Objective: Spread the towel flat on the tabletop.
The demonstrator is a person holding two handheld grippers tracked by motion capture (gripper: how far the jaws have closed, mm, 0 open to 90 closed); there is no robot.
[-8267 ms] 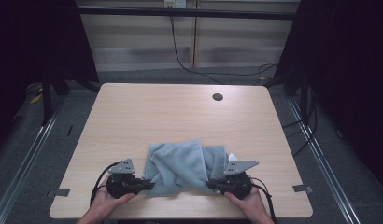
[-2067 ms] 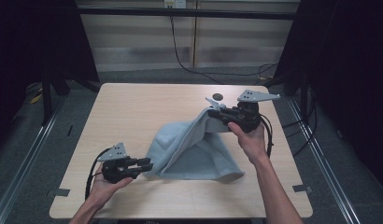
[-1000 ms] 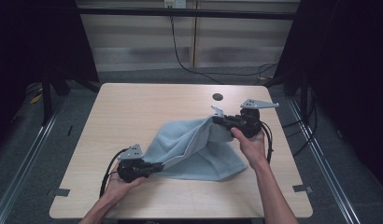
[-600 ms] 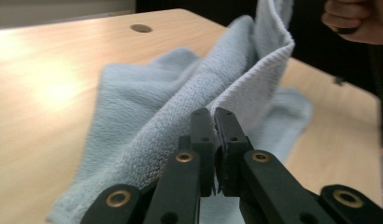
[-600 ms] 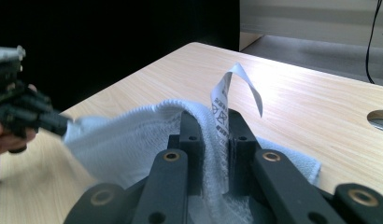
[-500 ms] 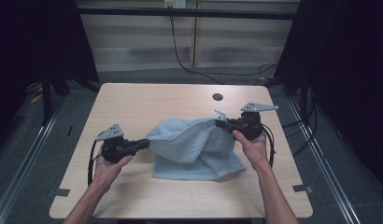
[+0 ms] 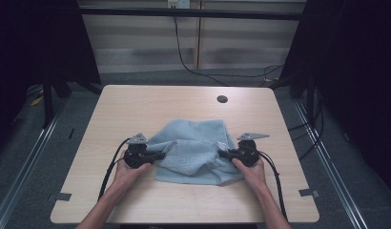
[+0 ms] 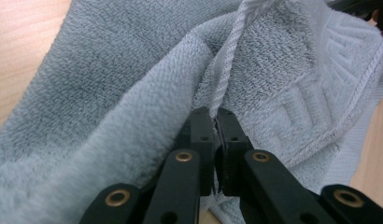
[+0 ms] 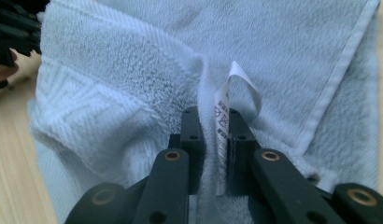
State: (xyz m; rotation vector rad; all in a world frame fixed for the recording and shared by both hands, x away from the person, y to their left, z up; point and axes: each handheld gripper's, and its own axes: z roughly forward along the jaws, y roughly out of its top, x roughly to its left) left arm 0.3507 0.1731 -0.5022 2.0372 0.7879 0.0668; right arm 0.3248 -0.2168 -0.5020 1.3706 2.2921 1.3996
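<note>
A light blue-grey towel [image 7: 196,150] lies crumpled and partly folded on the wooden table [image 7: 150,102]. My left gripper [image 7: 161,155] sits at the towel's left edge, low over the table, shut on a hemmed corner of the towel [image 8: 133,107]. My right gripper [image 7: 222,153] sits at the towel's right edge, shut on the towel [image 9: 133,84] together with its white care label [image 9: 227,107]. The left gripper [image 8: 216,122] pinches a thin fold tight between its jaws. In the right gripper view the right gripper [image 9: 212,120] has cloth and label bunched between its jaws.
A round cable hole [image 7: 222,99] sits near the table's far edge. Cables trail from both grippers toward the near edge. Dark frame posts and floor rails flank the table. A person's forearms come in from the bottom.
Both hands have come toward the near edge and down onto the table. The right gripper has lowered its raised end of the towel, which now lies flatter, folded over itself.
</note>
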